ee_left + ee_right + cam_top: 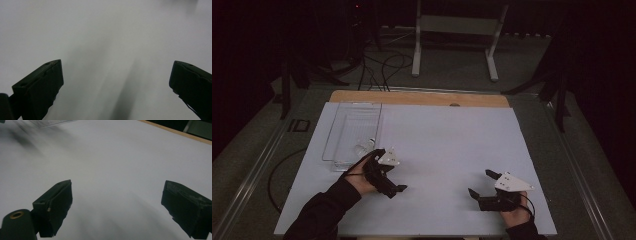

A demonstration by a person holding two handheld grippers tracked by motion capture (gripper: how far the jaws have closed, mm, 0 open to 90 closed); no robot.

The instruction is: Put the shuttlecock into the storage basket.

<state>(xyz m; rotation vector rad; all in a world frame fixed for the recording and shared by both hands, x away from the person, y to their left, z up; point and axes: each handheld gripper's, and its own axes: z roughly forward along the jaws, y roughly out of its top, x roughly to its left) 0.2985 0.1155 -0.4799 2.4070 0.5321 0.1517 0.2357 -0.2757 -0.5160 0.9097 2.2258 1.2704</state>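
Standing over the table, a person holds a black two-jaw left gripper (388,172) and a black two-jaw right gripper (486,186) low over a smooth white sheet (447,135) that covers most of a light wooden tabletop (422,97). Both grippers have their jaws spread wide with nothing between them; in the left gripper view (116,82) and the right gripper view (117,202) only bare matte white surface lies in the gap. The one thing worth reaching for, I judge, is the clear rectangular plastic tray (332,137) at the far left of the sheet, its long axis running away from the person, towards the table's far edge. Something small and glassy (363,146), too faint to identify, sits at its near end. The tray lies just beyond and slightly left of the left gripper, whose grey three-cornered plate is almost at the tray's near corner, while the right gripper is well apart from it, across the sheet. So the left hand (362,175) is the nearer one. The tray looks thin, glossy and hard-walled, likely slippery to pinch, against the dull, even paper-like sheet.
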